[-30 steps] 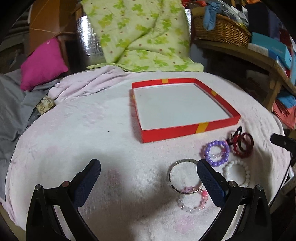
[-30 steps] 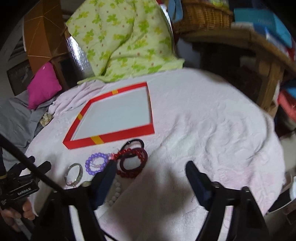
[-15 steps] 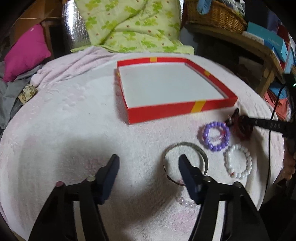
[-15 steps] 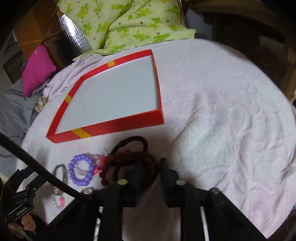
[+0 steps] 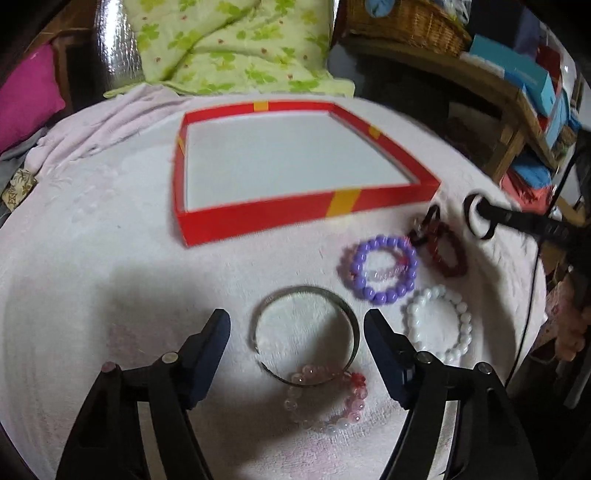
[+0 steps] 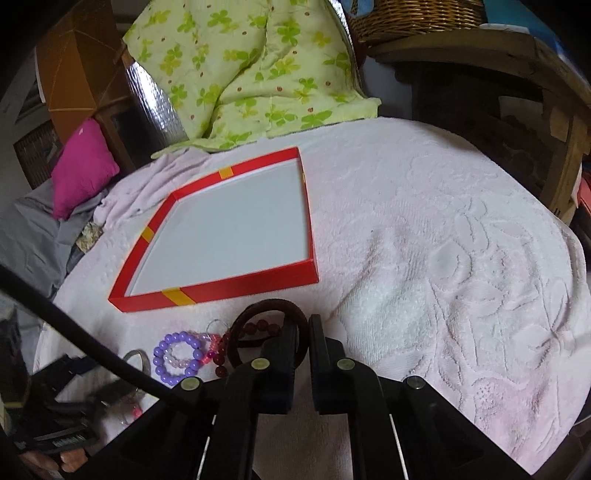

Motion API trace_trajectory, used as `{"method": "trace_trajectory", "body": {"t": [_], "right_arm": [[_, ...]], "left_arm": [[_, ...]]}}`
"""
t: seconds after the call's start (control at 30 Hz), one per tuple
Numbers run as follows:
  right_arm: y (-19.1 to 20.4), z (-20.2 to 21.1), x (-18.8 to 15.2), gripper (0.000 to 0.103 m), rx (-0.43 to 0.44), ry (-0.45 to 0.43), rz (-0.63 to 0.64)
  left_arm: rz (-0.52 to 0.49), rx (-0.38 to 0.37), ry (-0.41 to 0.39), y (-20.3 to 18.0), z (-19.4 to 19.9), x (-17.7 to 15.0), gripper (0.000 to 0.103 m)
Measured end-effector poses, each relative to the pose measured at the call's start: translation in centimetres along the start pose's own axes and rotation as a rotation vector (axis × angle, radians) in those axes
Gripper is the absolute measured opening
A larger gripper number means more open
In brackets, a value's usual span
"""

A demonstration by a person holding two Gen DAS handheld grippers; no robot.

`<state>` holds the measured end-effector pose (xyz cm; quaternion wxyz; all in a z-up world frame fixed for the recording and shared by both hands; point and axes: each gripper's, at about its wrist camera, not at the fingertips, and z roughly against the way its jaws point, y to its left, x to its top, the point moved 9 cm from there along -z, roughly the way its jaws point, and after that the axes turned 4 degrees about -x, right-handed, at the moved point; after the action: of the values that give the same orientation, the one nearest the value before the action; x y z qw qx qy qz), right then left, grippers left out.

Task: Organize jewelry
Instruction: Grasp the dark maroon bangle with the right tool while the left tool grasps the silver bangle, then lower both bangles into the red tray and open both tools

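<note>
A red shallow box (image 5: 258, 221) with a white floor lies on the pink towel. In front of it lie a silver bangle (image 5: 347, 314), a pale pink bead bracelet (image 5: 325, 421), a purple bead bracelet (image 5: 384, 297), a white bead bracelet (image 5: 461, 321) and a dark red bead bracelet (image 5: 448, 258). My left gripper (image 5: 295, 321) straddles the silver bangle, its jaws opening, pads not touching it. My right gripper (image 6: 303, 326) is shut on a dark ring bangle (image 6: 258, 310), by the box's near right corner; the left wrist view shows that ring (image 5: 471, 221) pinched at its tips.
A green clover quilt (image 5: 229, 44) is heaped behind the box, with a magenta pillow (image 5: 26, 99) at far left. A wicker basket (image 5: 406, 22) and boxes sit on a wooden shelf (image 5: 498, 96) at the right. The towel's right half (image 6: 443, 258) holds nothing.
The right gripper closed onto the dark ring bangle. The left gripper narrowed from its widest, dropped and moved in over the silver bangle, then widened a little.
</note>
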<state>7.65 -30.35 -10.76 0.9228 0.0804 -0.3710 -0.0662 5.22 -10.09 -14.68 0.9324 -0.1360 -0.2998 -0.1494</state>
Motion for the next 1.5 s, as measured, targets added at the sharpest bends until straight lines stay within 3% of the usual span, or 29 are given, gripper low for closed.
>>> {"method": "trace_trajectory", "body": {"t": [0.2, 0.23, 0.27, 0.47, 0.87, 1.1, 1.5], "right_arm": [[-0.2, 1.9, 1.3, 0.007, 0.041, -0.084, -0.035], [-0.1, 2.3, 1.4, 0.007, 0.048, -0.1, -0.036], [0.0, 2.4, 1.6, 0.007, 0.052, -0.107, -0.034], [0.8, 2.2, 1.6, 0.007, 0.053, -0.107, -0.023], [3.7, 2.5, 3.6, 0.007, 0.093, -0.188, 0.015], [5.9, 1.7, 5.8, 0.007, 0.11, -0.231, 0.029], [8.4, -1.5, 8.3, 0.007, 0.146, -0.204, 0.016]], "left_arm": [[-0.015, 0.011, -0.005, 0.0, -0.7, 0.0, 0.075], [-0.017, 0.01, -0.012, 0.1, -0.7, 0.0, 0.072], [-0.025, 0.007, -0.016, 0.0, -0.7, 0.0, 0.062], [-0.044, 0.027, -0.045, -0.4, 0.4, 0.0, 0.062], [-0.058, 0.224, -0.184, 1.8, 5.4, 4.4, 0.062], [-0.101, 0.295, -0.206, 2.2, 5.7, 7.1, 0.062], [-0.138, 0.375, -0.241, 3.3, 4.3, 11.9, 0.062]]}}
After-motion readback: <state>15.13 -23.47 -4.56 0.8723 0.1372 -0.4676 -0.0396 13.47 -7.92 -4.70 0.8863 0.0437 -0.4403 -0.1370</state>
